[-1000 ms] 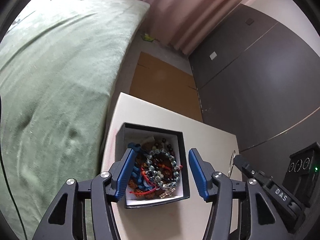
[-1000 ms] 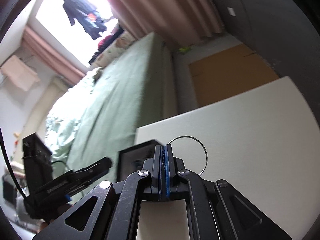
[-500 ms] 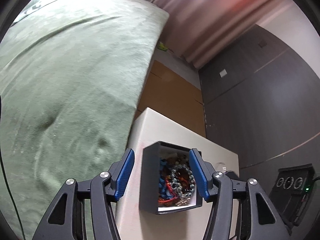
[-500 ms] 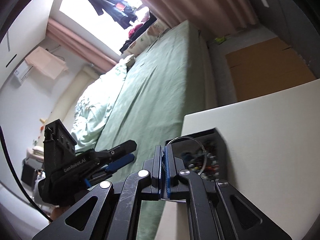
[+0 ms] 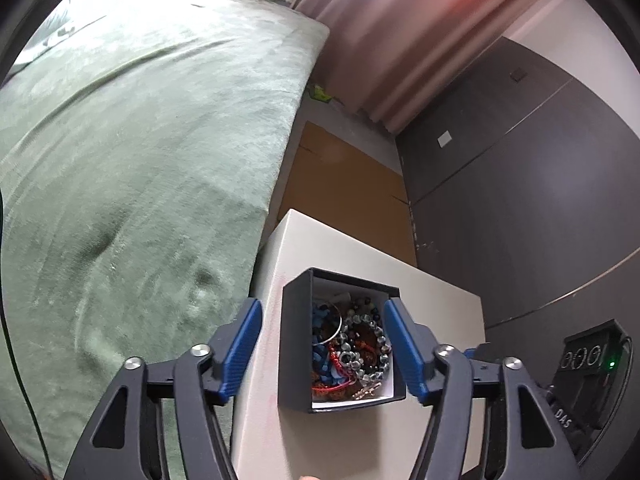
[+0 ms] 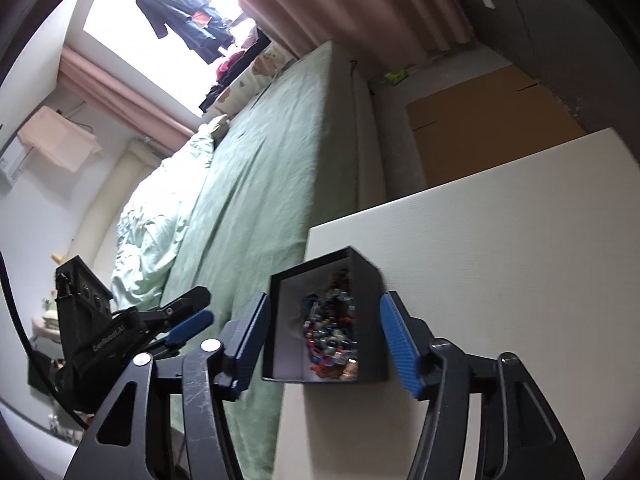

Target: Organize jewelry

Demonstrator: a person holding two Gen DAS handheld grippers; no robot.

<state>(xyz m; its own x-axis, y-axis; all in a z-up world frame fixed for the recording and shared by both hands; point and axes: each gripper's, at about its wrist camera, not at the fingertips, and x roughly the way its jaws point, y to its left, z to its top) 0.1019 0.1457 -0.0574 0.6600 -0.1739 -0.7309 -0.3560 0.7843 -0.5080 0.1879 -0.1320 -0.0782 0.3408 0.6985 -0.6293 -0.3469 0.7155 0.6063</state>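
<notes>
Low in both frames, the black box [image 5: 340, 340] is sitting full of beaded jewelry [image 5: 352, 348] and a thin silver bangle [image 5: 334, 326]; the left gripper [image 5: 322, 346] and right gripper [image 6: 322, 336] are both hanging spread apart and empty, suggesting little is remaining.

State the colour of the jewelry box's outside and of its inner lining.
The jewelry box is black outside, white inside; the left wrist view shows it best.
</notes>
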